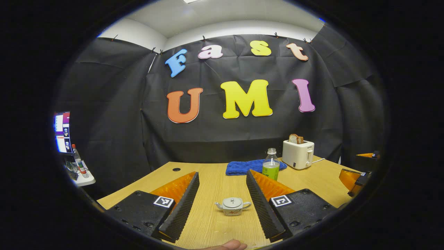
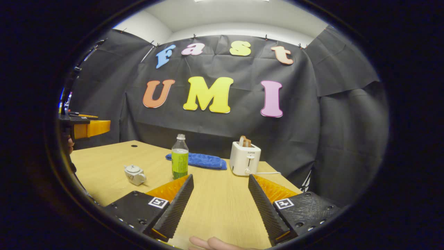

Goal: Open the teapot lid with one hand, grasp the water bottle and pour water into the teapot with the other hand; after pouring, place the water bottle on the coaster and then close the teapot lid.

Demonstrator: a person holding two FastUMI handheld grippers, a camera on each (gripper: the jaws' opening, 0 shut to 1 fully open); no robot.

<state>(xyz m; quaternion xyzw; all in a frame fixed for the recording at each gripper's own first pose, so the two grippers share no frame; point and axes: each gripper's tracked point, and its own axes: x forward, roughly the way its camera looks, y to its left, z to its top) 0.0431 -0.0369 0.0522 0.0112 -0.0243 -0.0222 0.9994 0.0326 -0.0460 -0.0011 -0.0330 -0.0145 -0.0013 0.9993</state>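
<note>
The left gripper [image 1: 222,178] is held wide apart above the lidded teapot [image 1: 232,206]. The right gripper [image 2: 220,182] is likewise spread, nothing gripped, right of the water bottle [image 2: 180,158].

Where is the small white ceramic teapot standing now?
In the left gripper view the small white ceramic teapot stands on the wooden table, lid on, between the open left gripper's fingers, nearer than the clear plastic bottle.

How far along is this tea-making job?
Nothing looks done yet. The teapot sits lidded on the table, and the water bottle stands untouched. Both grippers, left and right, are open and empty. Lifting the lid, pouring, setting the bottle down and re-closing all remain.
</note>
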